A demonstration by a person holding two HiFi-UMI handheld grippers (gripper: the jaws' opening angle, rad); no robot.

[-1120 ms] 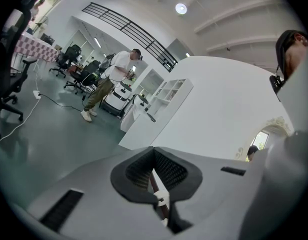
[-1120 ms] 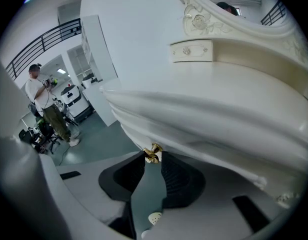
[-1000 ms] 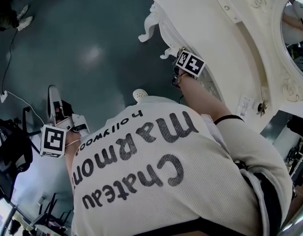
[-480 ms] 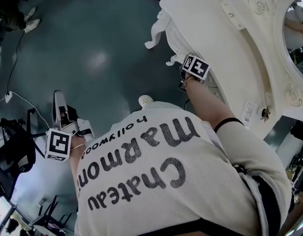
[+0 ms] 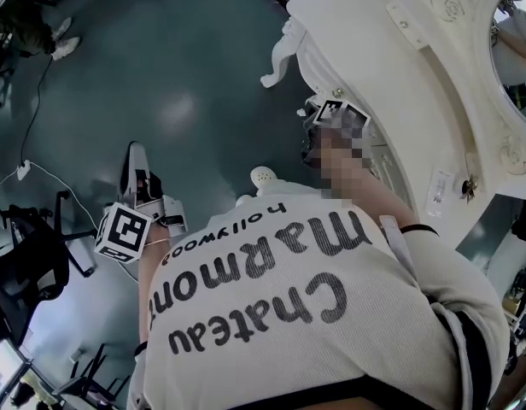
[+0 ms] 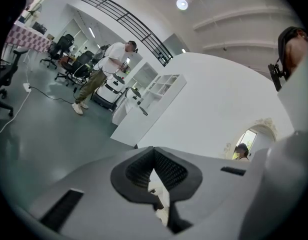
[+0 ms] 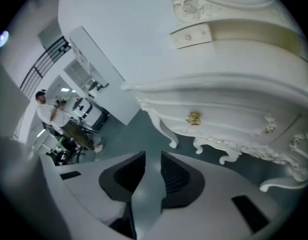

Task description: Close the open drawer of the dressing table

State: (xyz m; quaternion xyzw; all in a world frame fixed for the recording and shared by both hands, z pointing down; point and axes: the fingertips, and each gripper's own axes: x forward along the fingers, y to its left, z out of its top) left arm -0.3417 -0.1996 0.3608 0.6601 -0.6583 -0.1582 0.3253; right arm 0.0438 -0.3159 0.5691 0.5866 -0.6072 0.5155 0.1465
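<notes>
The white carved dressing table [image 7: 229, 89] fills the upper right of the right gripper view. Its drawer front with a gold knob [image 7: 193, 118] looks level with the rest of the front. My right gripper [image 7: 153, 155] hangs a short way in front of it, pointing down at the floor; its jaws are closing slightly, a gap remains and nothing is between them. In the head view its marker cube [image 5: 338, 114] sits by the table's front edge [image 5: 323, 67]. My left gripper [image 6: 154, 150] is held out at the left with its tips together and empty; its marker cube [image 5: 125, 231] also shows there.
A mirror [image 5: 519, 24] stands on the table top. The table's curved legs [image 7: 169, 134] rest on the dark green floor. A black office chair [image 5: 28, 267] and a cable [image 5: 28, 114] are at the left. A person [image 6: 106, 71] stands far off by a white counter [image 6: 144, 114].
My right gripper has shifted a little along the table's front and lifted slightly. The left gripper has drifted slightly to the right in the head view, still shut.
</notes>
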